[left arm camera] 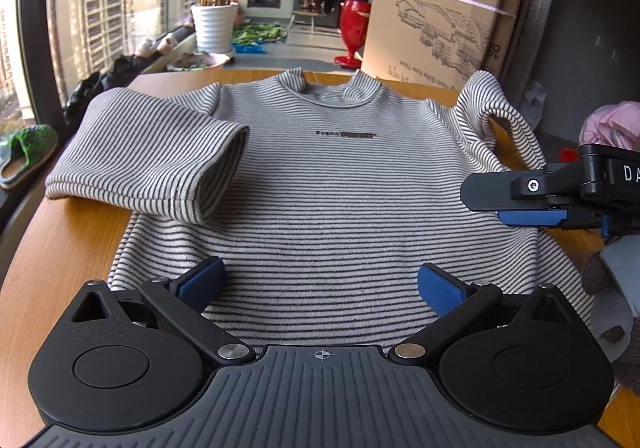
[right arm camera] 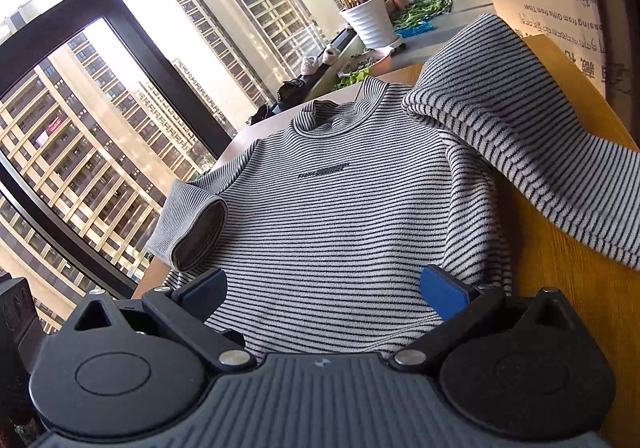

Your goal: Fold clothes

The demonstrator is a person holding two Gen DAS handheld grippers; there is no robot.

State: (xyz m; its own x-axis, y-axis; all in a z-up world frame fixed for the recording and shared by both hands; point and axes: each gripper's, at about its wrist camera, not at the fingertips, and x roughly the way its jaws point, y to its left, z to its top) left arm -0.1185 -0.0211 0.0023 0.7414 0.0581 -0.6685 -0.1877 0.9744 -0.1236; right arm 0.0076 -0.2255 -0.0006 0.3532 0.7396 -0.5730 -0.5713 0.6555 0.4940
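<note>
— While the striped sweater [left arm camera: 320, 184] lies front up on the wooden table [left arm camera: 72, 248], where do the two grippers stand?

— At its near hem. From the left wrist view, the left gripper [left arm camera: 320, 286] hangs over the bottom edge with its blue pads [left arm camera: 202, 282] spread wide and only striped cloth showing between them; it grips nothing. The right gripper [left arm camera: 520, 204] comes in from the right side, above the sweater's right edge, seen side-on.

— Is that one clenched?

— From the side it looks nearly closed, but that angle is poor. Its own camera shows the right gripper [right arm camera: 324, 290] with jaws wide apart over the hem, so it is released and empty.

— And the sleeves?

— The left sleeve [left arm camera: 160, 164] is folded across onto the chest, its cuff open toward the middle. The right sleeve [right arm camera: 520, 144] is bunched up at the far right shoulder and drapes down toward the near right over the table edge.

— Anything else on the garment?

— A ribbed round collar [left arm camera: 332, 92] at the far end, and a small dark printed logo [left arm camera: 346, 134] on the chest; I cannot read it.

— Around the table?

— A large cardboard box [left arm camera: 440, 20] stands beyond the far right, a white pot [left arm camera: 214, 26] with a tall plant far left by the window, and a red stool [left arm camera: 354, 32] between them.
</note>
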